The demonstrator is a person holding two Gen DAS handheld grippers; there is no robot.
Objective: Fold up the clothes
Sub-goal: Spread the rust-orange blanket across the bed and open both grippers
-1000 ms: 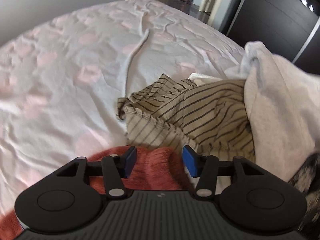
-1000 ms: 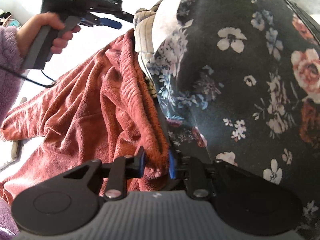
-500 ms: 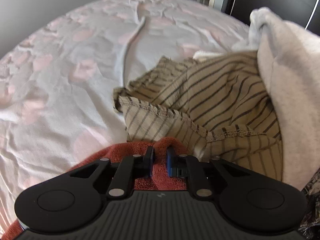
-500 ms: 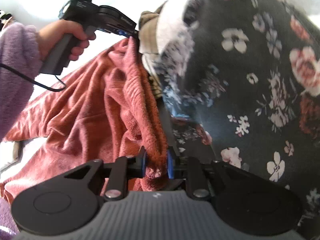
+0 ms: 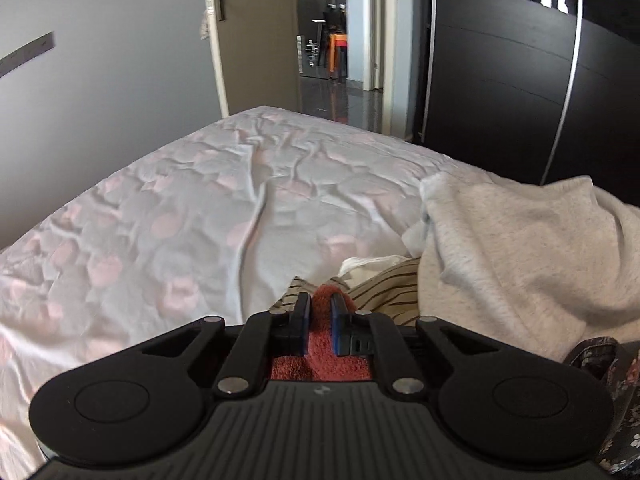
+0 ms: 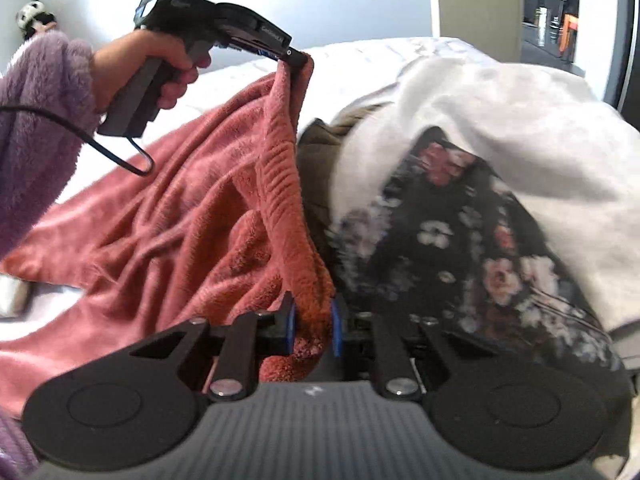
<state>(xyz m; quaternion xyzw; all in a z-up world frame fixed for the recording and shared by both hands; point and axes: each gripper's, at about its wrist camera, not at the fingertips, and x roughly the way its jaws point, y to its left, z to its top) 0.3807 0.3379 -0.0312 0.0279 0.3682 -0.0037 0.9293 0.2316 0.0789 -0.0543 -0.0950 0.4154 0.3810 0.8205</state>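
Right wrist view: the pink garment (image 6: 192, 216) is clenched by the right gripper (image 6: 313, 326) at lower centre and by the left gripper (image 6: 294, 56) at upper left, its ribbed edge stretched diagonally between them.

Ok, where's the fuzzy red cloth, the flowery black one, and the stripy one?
red cloth (image 6: 208, 216): right wrist view, middle of its draped folds.
flowery black cloth (image 6: 460, 248): right wrist view, its centre.
stripy cloth (image 5: 384, 284): left wrist view, visible striped patch.
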